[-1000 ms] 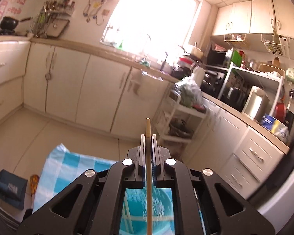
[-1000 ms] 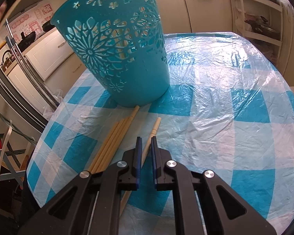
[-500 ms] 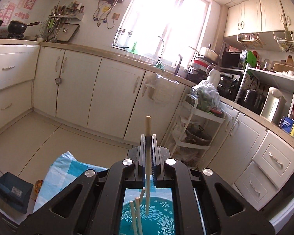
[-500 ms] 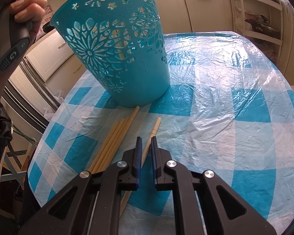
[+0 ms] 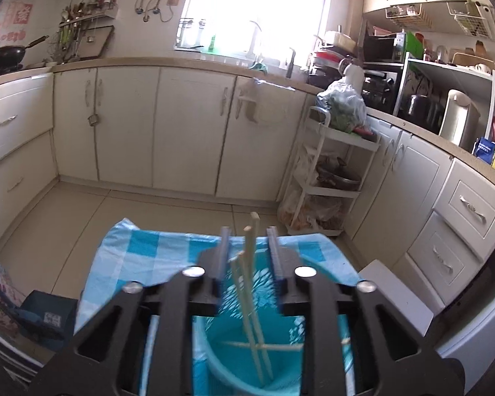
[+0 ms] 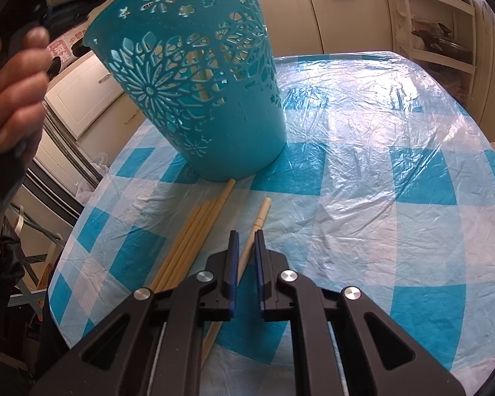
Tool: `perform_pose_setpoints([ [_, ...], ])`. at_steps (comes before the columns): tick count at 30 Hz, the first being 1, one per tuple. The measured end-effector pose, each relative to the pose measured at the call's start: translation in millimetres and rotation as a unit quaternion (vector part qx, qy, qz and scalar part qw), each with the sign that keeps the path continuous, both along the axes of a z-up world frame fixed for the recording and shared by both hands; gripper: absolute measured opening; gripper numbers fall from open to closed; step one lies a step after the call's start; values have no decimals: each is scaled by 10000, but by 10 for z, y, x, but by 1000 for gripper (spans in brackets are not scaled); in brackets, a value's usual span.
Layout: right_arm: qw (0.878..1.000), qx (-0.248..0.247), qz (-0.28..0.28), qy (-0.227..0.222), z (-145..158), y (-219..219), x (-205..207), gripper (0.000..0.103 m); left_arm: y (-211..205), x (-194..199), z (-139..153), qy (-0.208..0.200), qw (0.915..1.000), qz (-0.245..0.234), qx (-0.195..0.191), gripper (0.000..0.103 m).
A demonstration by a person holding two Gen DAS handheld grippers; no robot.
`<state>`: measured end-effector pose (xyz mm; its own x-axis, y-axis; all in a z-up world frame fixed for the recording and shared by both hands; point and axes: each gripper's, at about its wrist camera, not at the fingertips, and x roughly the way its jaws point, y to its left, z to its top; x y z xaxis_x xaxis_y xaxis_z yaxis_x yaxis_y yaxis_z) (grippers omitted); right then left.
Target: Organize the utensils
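In the left wrist view, the left gripper (image 5: pixel 249 234) is seen with its jaws just opened; a second ago they were pinched on a chopstick, which is now released and stands free between them without touching either pad. That chopstick (image 5: pixel 252 283) leans inside the teal basket (image 5: pixel 221 356) beside other pale sticks, one apparently lying across the bottom, though blur makes this uncertain. The view has dropped closer over the basket's mouth. The checked tablecloth (image 5: pixel 142 254) ends just beyond the basket, and open floor lies past that edge.

In the right wrist view, the right gripper (image 6: pixel 246 241) is unchanged: its jaws are nearly pressed together, a narrow slit left, nothing pinched. It is angled down over a loose chopstick (image 6: pixel 259 221) on the cloth, with a bundle of chopsticks (image 6: pixel 194 231) just beside it reaching the basket's foot. Much bare cloth is left to the right. A hand (image 6: pixel 13 95) gripping a dark handle has come into view at the upper left
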<state>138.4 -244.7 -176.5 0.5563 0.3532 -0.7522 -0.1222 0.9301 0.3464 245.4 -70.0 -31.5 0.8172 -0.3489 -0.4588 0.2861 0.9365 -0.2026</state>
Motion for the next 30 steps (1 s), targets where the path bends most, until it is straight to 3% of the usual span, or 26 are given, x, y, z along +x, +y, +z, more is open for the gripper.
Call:
perform_pose_setpoints([
  [1, 10000, 9, 1, 2, 1, 0, -2, 10, 91, -92, -10, -49, 9999, 159, 22, 48],
  [4, 10000, 9, 31, 2, 11, 2, -6, 13, 333, -335, -43, -186, 9985, 515, 93, 63],
  [7, 9999, -144, 47, -20, 30, 48, -8, 13, 605, -595, -220, -146, 9956, 889, 258, 74],
  [9, 9993, -367, 76, -64, 42, 119, -13, 13, 710, -670, -420, 87, 9944, 987, 374, 79],
  [14, 9943, -994, 362, -146, 68, 304, -29, 11, 795, -657, -1019, 1032, 9891, 921, 508, 80],
  [16, 9937, -1020, 466, -88, 72, 302, -34, 10, 768, -655, -1174, 1236, 9871, 865, 534, 80],
  [21, 9919, -1133, 540, 201, 84, 283, -2, 11, 709, -659, -1344, 1412, 9851, 806, 561, 84],
  [24, 9871, -1447, 640, 251, 93, 371, 23, 11, 709, -644, -1384, 1498, 9838, 831, 527, 84],
  [30, 9899, -1122, 784, 362, 85, 305, 50, 10, 730, -633, -1420, 1579, 9826, 871, 449, 87],
])
